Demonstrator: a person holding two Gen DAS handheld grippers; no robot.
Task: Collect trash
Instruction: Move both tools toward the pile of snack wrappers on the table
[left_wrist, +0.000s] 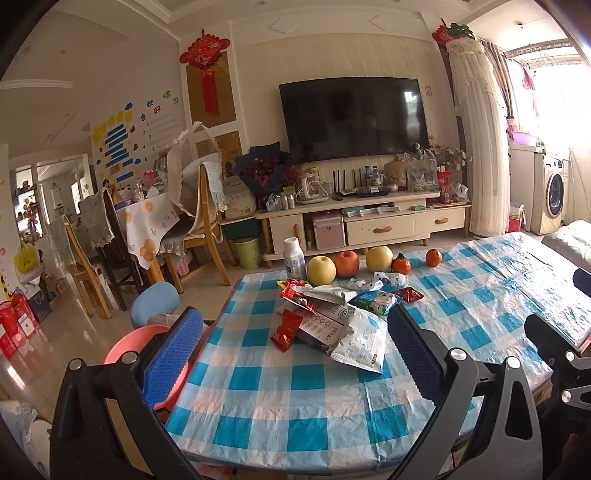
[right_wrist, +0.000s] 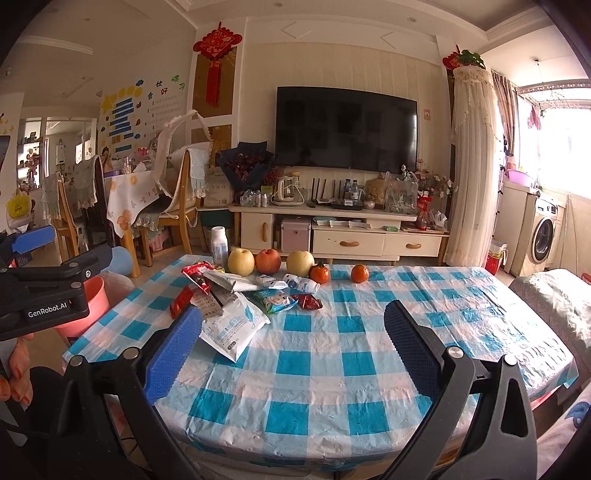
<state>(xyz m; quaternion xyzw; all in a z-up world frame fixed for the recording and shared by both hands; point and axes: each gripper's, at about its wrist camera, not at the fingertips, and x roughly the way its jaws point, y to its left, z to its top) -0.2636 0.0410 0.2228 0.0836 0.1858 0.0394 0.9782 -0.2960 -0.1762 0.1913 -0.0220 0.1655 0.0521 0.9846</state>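
Both our left gripper (left_wrist: 291, 354) and right gripper (right_wrist: 291, 349) gape empty; the slippery wrapper pile (left_wrist: 332, 321) risks nudging the fruit (left_wrist: 347, 263) off the tabletop's (left_wrist: 280, 398) far edge.

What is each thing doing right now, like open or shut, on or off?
Left tongs: open, empty.
Right tongs: open, empty.
Black wall television: off.
White plastic bottle: upright, capped.
Pile of crumpled snack wrappers: lying on the checked tablecloth.
Cream cabinet drawers: shut.
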